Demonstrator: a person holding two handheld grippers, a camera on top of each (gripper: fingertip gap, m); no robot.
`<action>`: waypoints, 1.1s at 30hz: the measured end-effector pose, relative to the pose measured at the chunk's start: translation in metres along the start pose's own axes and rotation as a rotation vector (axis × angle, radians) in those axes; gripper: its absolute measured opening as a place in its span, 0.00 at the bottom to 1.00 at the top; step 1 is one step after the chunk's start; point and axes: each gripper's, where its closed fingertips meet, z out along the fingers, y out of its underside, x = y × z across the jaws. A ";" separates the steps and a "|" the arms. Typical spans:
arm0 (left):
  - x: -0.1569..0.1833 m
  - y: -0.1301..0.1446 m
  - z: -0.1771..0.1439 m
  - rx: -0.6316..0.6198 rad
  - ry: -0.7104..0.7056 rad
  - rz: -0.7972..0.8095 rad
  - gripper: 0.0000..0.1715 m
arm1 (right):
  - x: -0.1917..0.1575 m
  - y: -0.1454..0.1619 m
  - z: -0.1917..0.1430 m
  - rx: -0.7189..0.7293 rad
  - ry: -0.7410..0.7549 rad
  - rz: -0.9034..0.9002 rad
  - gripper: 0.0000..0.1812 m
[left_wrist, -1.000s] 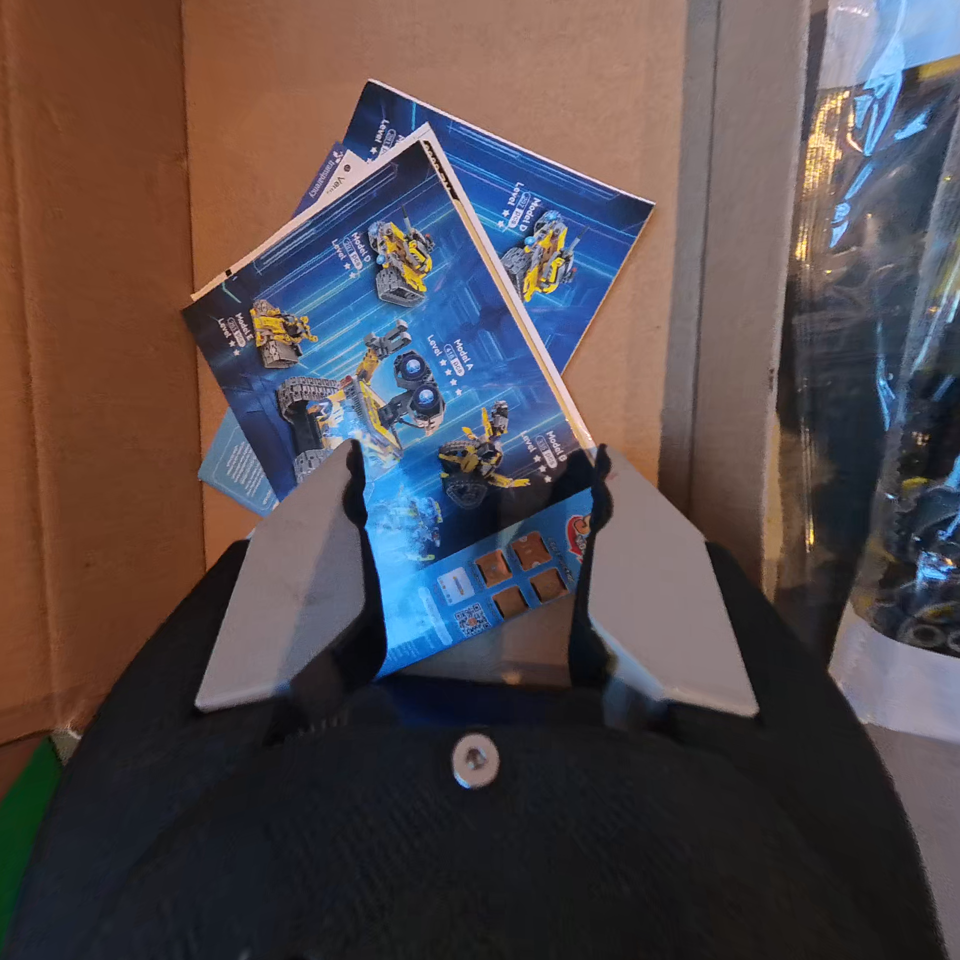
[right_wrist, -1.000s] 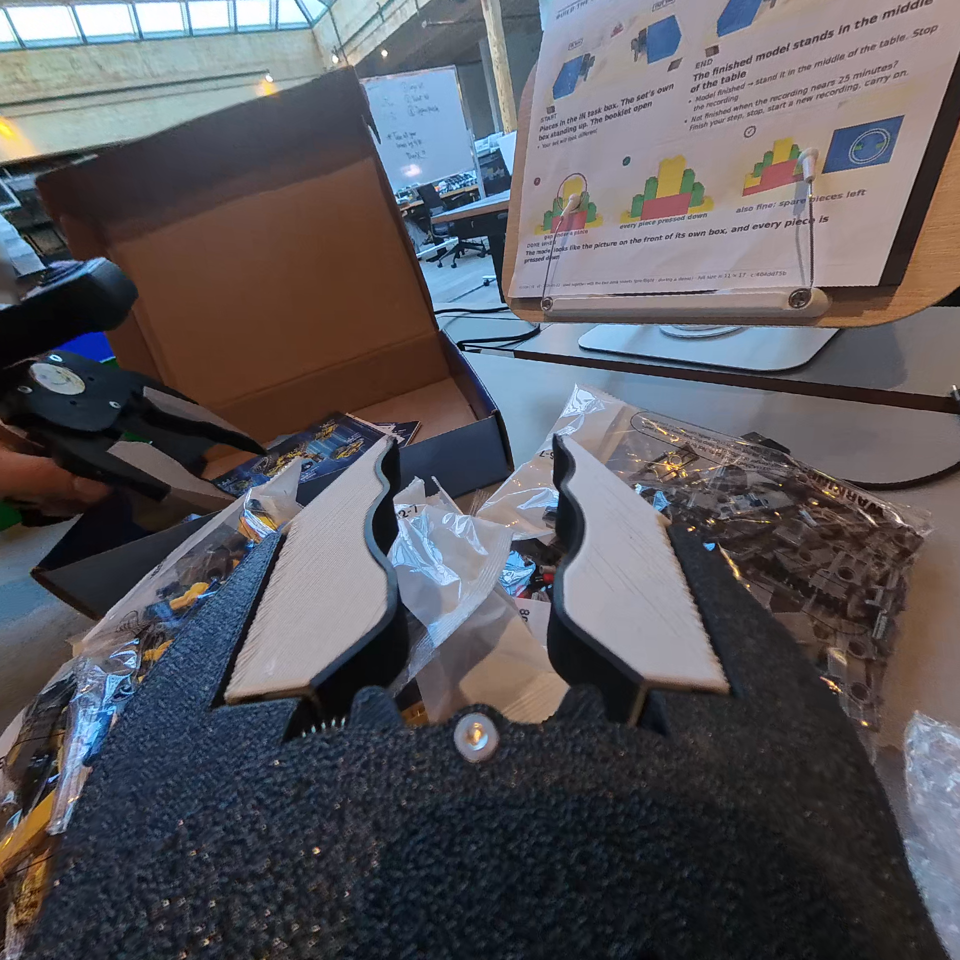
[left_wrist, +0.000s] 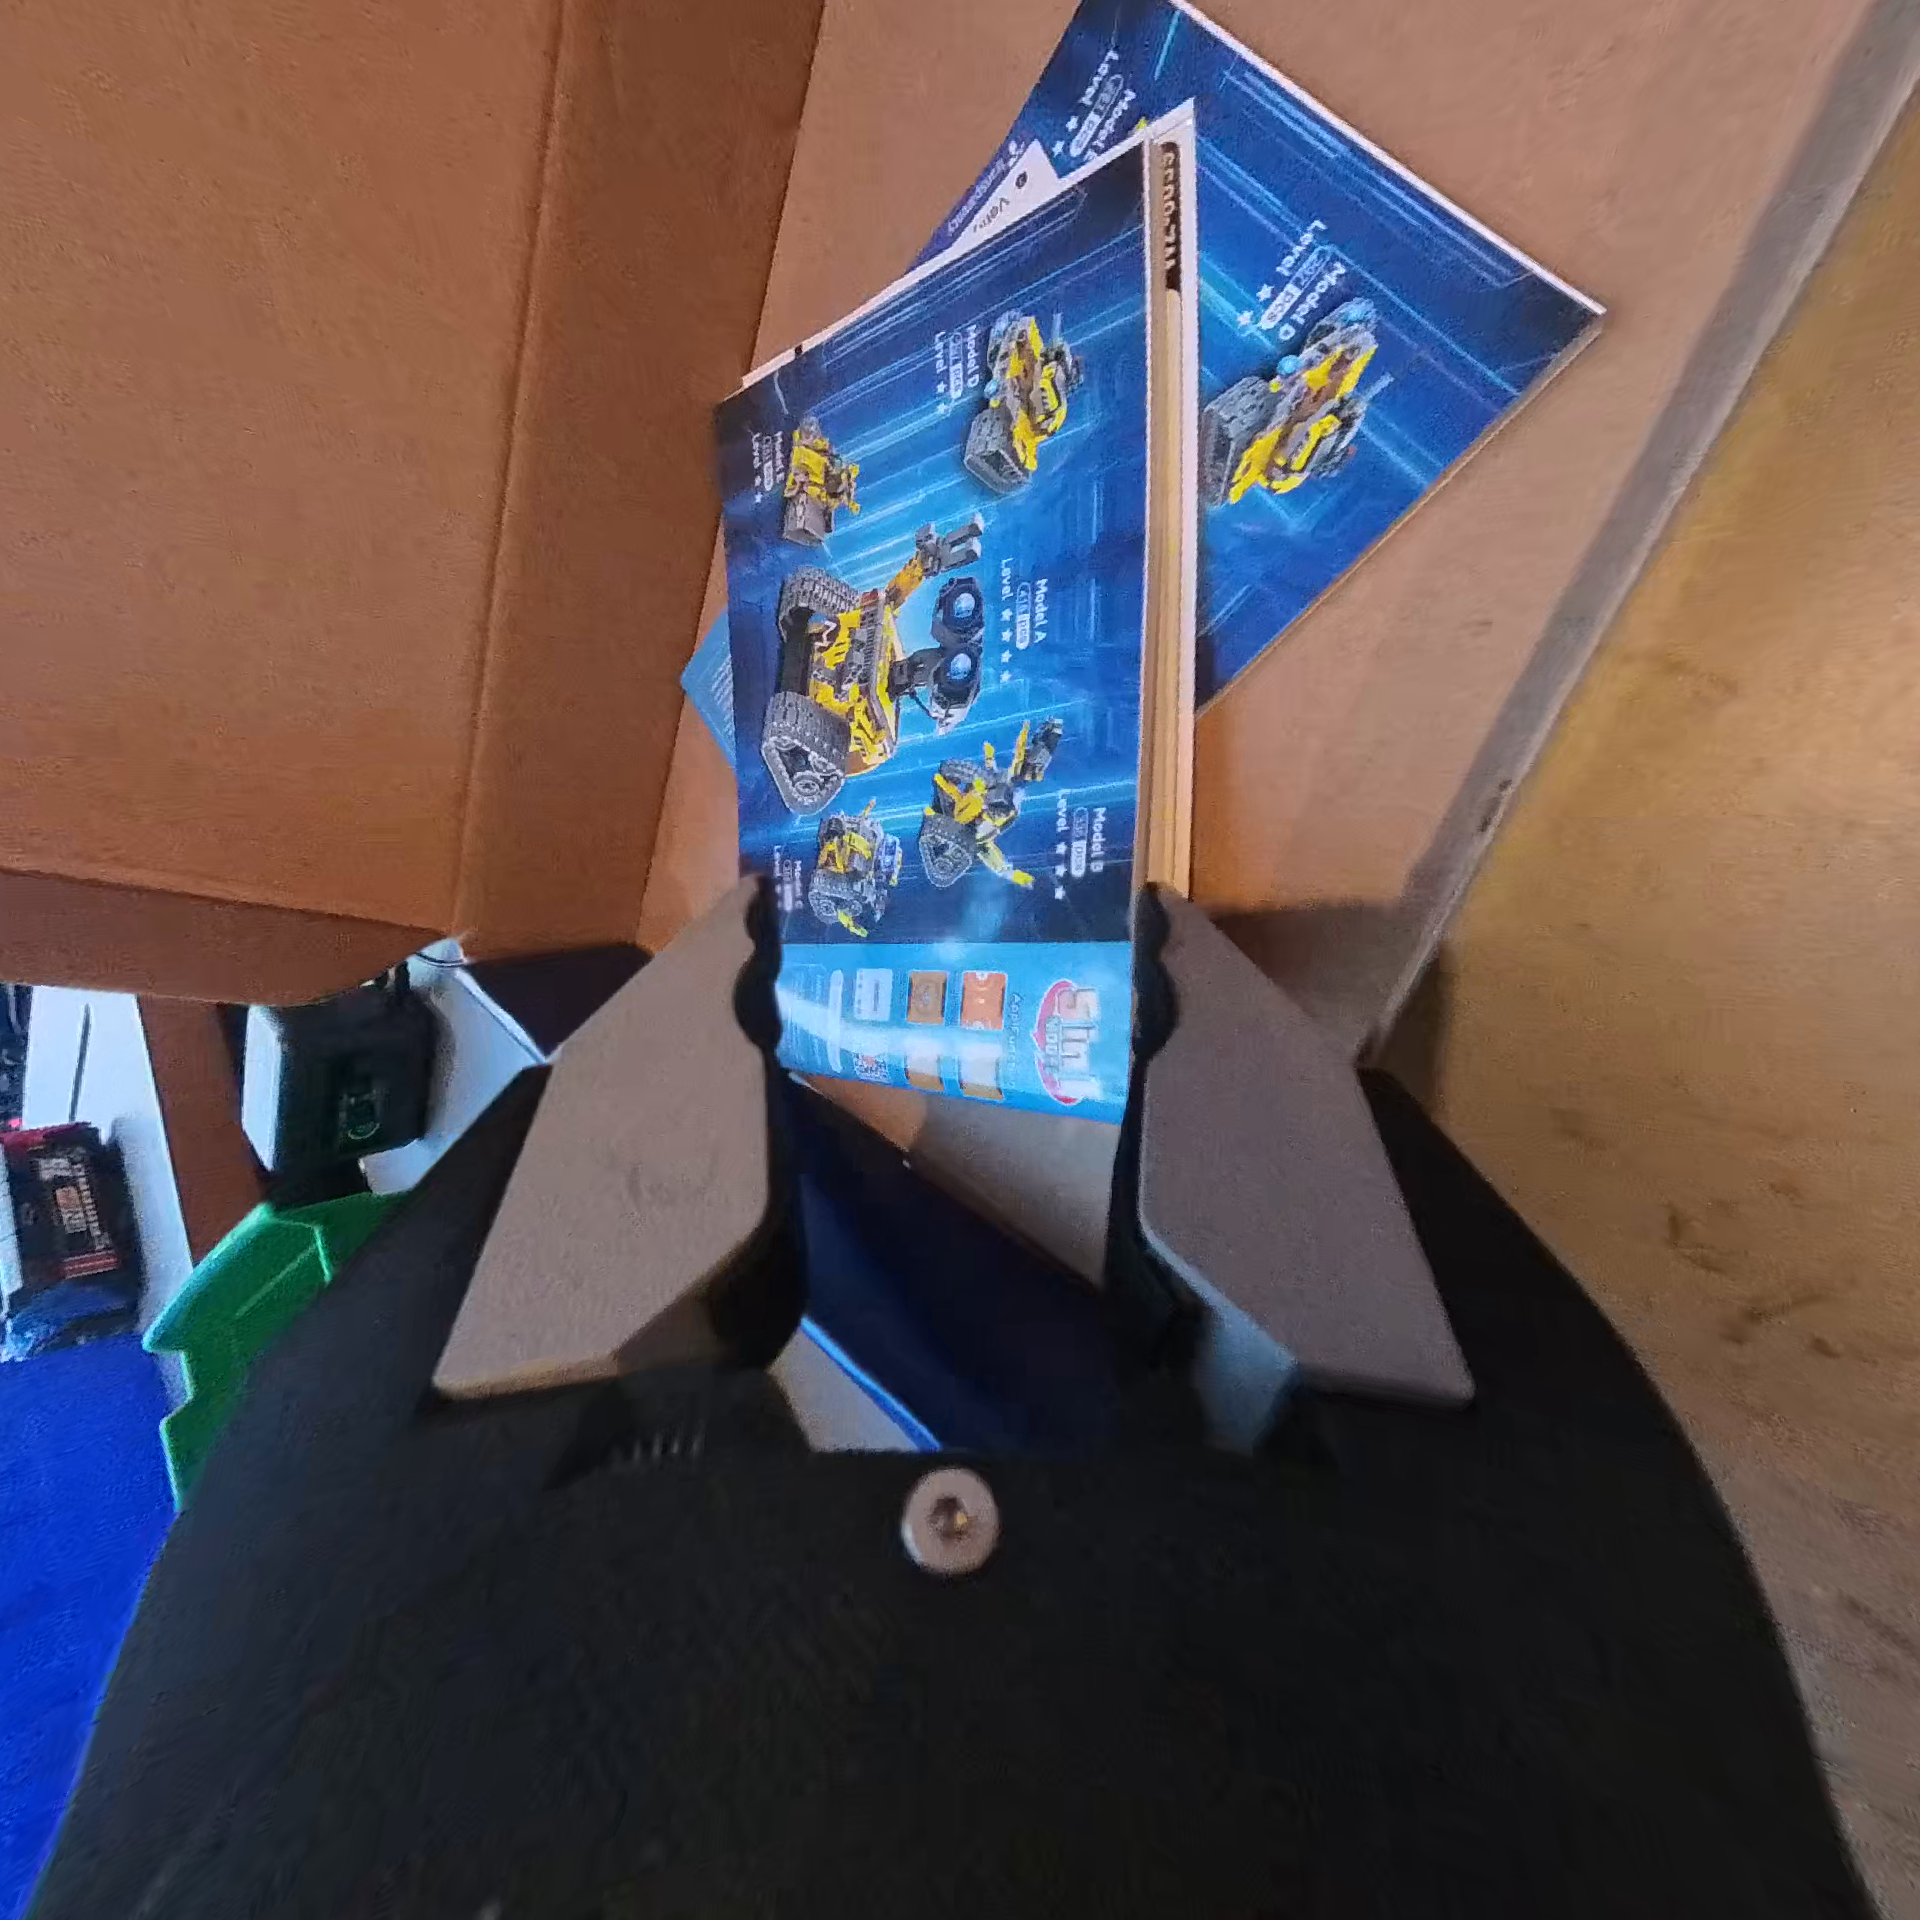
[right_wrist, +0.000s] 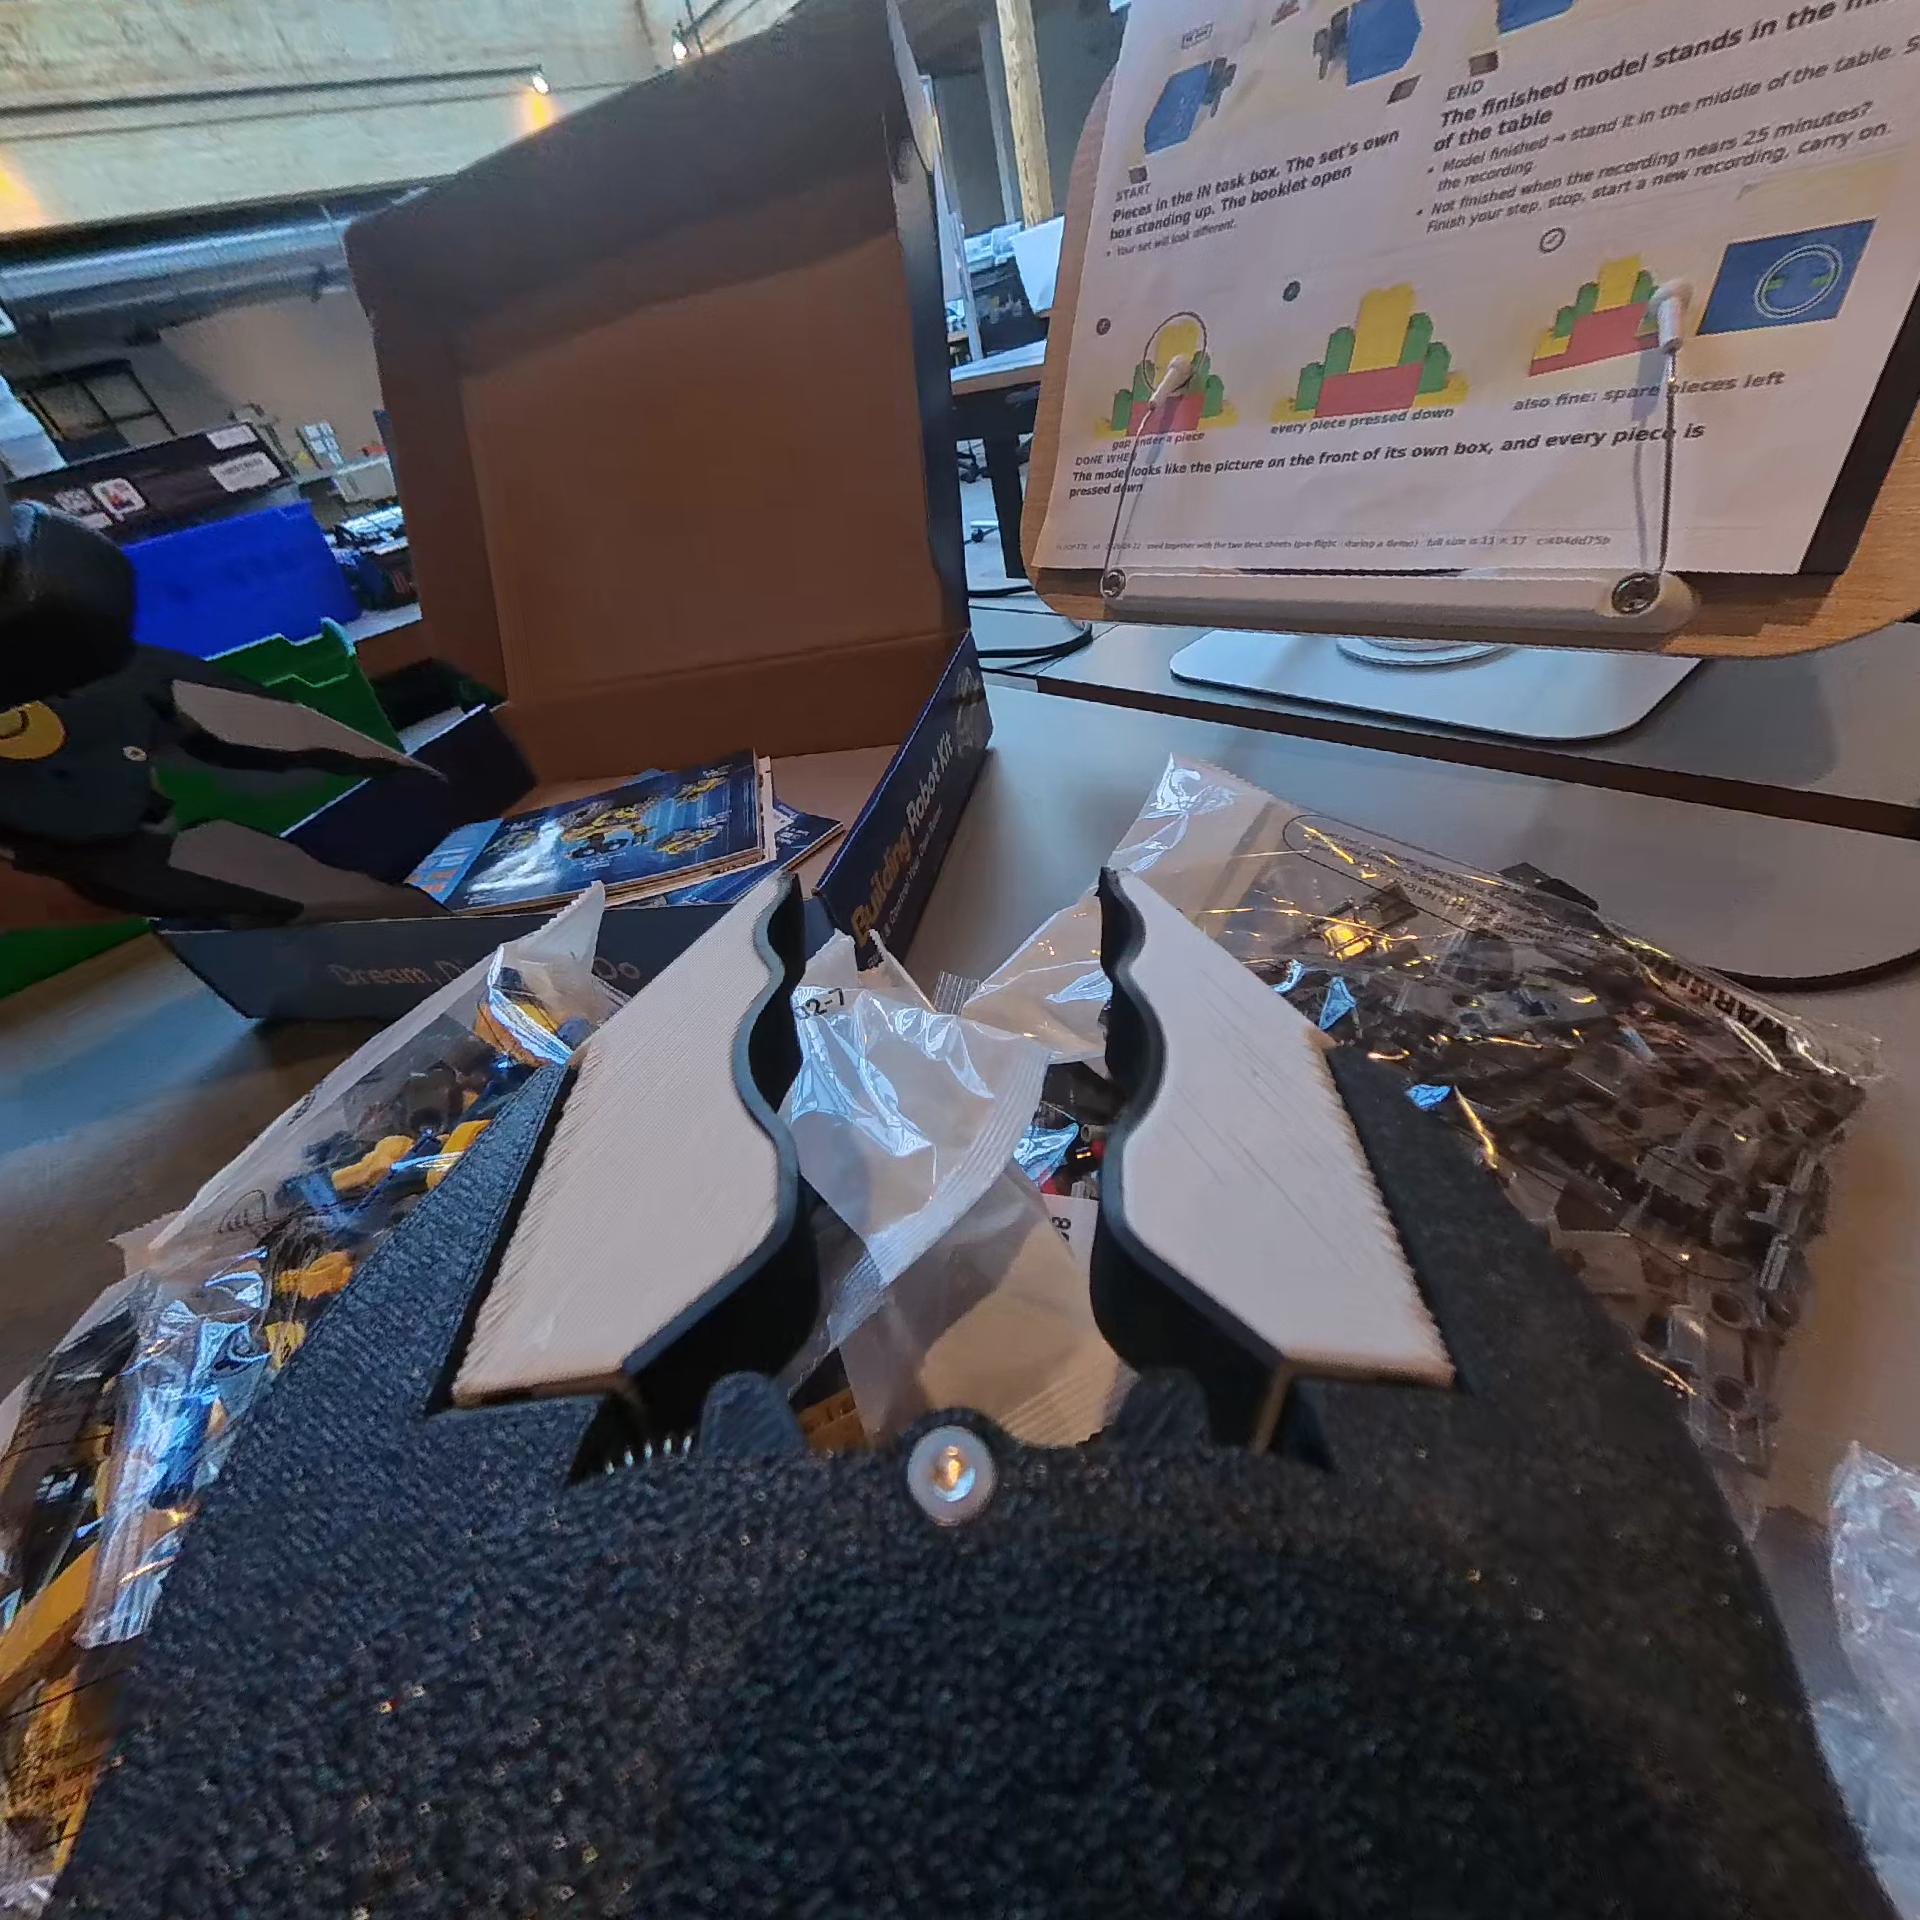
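Straddling the blue booklet (left_wrist: 935, 665), left gripper (left_wrist: 951, 914) gapes — right gripper (right_wrist: 951, 904) too.

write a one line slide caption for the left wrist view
Left gripper, jaws open, poised at the near edge of a blue instruction booklet lying inside an open cardboard box.

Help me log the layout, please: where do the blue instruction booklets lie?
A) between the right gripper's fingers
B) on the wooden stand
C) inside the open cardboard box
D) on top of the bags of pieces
C: the blue booklets lie on the floor of the open cardboard box, just ahead of the open left gripper.
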 end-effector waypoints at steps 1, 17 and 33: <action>0.000 0.000 0.000 0.007 -0.001 0.005 0.38 | 0.000 0.000 0.000 0.001 0.001 0.001 0.31; -0.014 -0.007 -0.010 0.101 -0.120 0.093 0.40 | -0.108 -0.027 0.014 -0.059 -0.178 -0.509 0.29; -0.031 -0.002 -0.009 0.324 -0.127 -0.092 0.36 | -0.213 0.059 0.194 -0.532 -0.432 -1.099 0.31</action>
